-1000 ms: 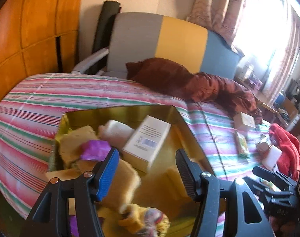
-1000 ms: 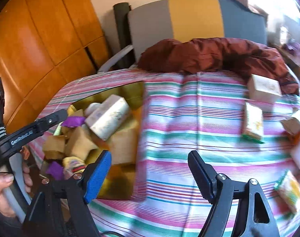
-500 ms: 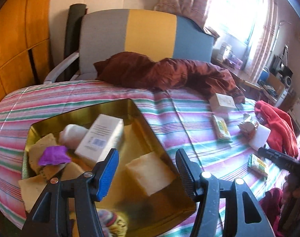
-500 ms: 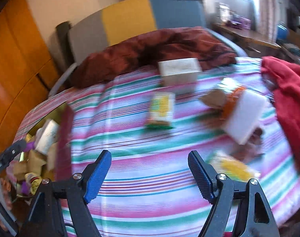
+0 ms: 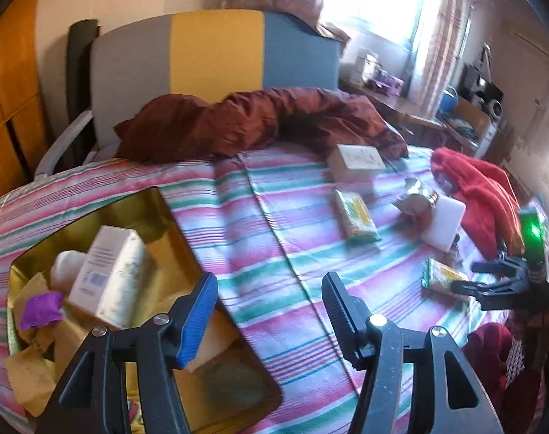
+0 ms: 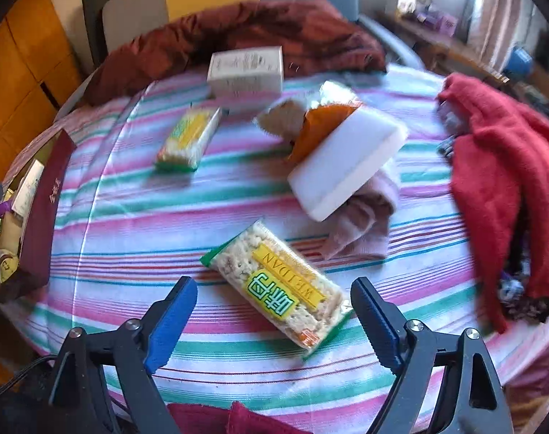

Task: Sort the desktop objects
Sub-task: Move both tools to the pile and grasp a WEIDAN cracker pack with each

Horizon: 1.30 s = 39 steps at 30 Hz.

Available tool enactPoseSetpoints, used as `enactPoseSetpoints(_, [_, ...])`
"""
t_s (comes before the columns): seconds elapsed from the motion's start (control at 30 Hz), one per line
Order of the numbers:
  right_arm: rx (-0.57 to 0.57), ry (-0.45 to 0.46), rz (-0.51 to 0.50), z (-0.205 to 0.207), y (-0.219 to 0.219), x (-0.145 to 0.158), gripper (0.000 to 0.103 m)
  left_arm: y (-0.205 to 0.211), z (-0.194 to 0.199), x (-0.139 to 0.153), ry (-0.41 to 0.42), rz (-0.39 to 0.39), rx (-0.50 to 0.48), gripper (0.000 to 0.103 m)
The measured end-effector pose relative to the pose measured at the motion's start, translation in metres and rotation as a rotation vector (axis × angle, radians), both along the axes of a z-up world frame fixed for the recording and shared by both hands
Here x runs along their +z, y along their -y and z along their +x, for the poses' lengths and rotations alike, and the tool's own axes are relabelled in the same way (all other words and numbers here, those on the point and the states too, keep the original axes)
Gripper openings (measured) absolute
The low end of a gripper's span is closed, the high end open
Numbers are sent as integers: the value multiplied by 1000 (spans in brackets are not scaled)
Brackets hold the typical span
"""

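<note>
A green and yellow cracker packet (image 6: 278,285) lies on the striped cloth just in front of my right gripper (image 6: 274,311). That gripper's jaws are opening, and the packet's near end lies between the fingertips without touching them. My left gripper (image 5: 269,305) hangs open and empty over the right edge of the gold box (image 5: 173,217), which holds a white carton (image 5: 109,276), a purple wrapper (image 5: 41,311) and several tan pieces. From the left wrist view the right gripper (image 5: 506,282) shows at the far right, beside the same packet (image 5: 442,276).
A second cracker packet (image 6: 189,137), a white carton (image 6: 245,70), an orange-wrapped snack (image 6: 310,119), a white block (image 6: 346,161) and a pink cloth (image 6: 361,224) lie on the striped cloth (image 6: 129,217). A red garment (image 6: 498,166) covers the right edge. A brown quilt (image 5: 252,119) and a chair (image 5: 216,58) stand behind.
Both views have swung right across the table. The left gripper went from over the gold box to its right edge. The right gripper left the box side and now stands over the near packet, jaws wider.
</note>
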State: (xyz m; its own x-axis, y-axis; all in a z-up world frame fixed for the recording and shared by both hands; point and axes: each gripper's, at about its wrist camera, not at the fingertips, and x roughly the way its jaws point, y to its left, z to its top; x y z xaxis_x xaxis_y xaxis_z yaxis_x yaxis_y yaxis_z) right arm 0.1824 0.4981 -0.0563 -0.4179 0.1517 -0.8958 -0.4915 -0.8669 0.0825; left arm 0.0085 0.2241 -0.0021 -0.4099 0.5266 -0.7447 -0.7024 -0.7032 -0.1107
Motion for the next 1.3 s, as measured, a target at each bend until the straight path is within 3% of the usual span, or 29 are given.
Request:
enactPoseSetpoints(0.3, [160, 151, 75, -28, 5, -27, 89, -35, 6, -11, 49, -28, -73, 61])
enactPoseSetpoints(0.37, [171, 174, 72, -26, 3, -33, 70, -42, 4, -17, 69, -39, -82, 61])
enactPoseSetpoints(0.53, [181, 107, 52, -20, 7, -31, 53, -66, 2, -30, 97, -71, -104, 60])
enactPoseSetpoints(0.83, [188, 67, 43, -27, 13, -31, 52, -124, -6, -51, 128, -112, -136, 60])
enactPoseSetpoints(1.1, [198, 65, 62, -28, 16, -31, 52, -175, -29, -65, 206, -104, -127, 61])
enactPoseSetpoints(1.3, [207, 61, 67, -28, 18, -30, 52, -207, -36, -74, 165, -131, -123, 63])
